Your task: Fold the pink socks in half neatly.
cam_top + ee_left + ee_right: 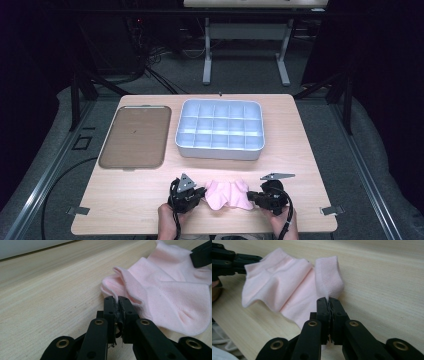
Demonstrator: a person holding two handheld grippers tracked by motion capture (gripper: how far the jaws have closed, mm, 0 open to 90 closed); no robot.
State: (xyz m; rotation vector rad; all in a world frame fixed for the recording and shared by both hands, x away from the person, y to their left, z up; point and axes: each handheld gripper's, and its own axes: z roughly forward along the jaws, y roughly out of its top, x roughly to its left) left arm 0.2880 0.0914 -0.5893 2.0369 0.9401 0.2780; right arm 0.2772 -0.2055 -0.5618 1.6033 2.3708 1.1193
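With both jaws pinching only thin edges of the sock [229,194], low in the frame, a pull may slip it free.

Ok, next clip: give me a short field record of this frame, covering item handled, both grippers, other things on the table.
item: small pink knitted ankle sock, lying rumpled on the light wooden table near the front edge
left gripper: jaws shut on the sock's left edge
right gripper: jaws shut on the sock's right edge
sock state: spans between the two grippers, resting on the table
behind, right: pale grey plastic tray with grid compartments, nothing seen inside
behind, left: flat brown rectangular tray
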